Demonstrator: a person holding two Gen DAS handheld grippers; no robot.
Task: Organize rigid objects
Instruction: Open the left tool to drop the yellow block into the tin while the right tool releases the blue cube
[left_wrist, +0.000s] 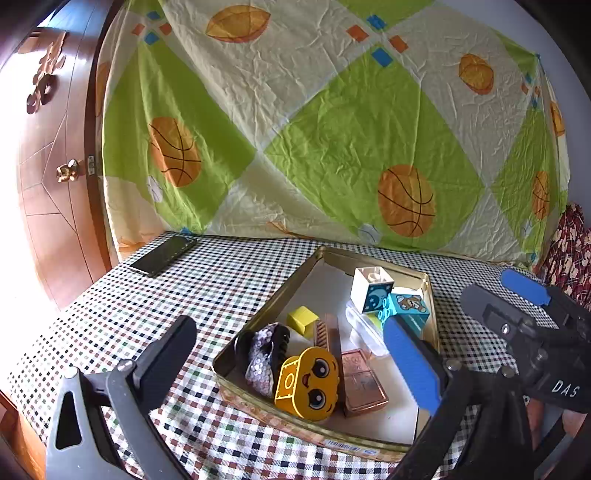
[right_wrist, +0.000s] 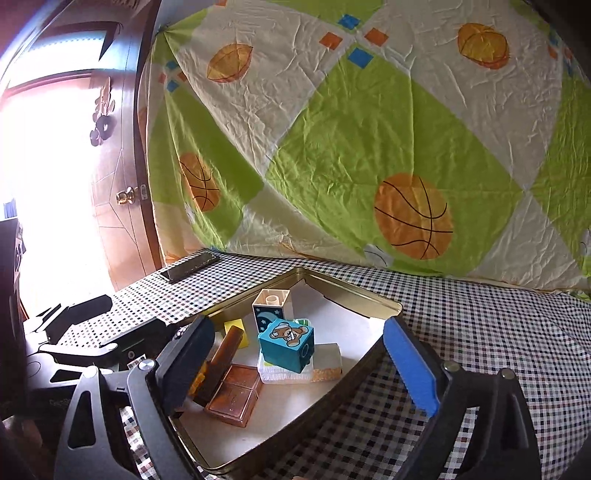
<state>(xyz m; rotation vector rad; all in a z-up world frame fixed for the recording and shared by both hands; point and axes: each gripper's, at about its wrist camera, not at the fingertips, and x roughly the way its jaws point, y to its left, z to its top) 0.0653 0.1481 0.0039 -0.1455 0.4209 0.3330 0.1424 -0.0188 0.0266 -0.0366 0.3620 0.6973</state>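
Yellow face block (left_wrist: 308, 384) lies with teal bear block (right_wrist: 287, 345) inside the tin (left_wrist: 280, 295).

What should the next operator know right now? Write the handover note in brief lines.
Left gripper: open, holding nothing, above the tin's near end.
Right gripper: open, holding nothing, over the tin.
In the metal tin: yellow face block, yellow cube, white block, teal bear block, copper case, sequined clip, clear box.
Phone lies on the checked tablecloth, outside the tin.
Left: probably only the phone, if it counts.
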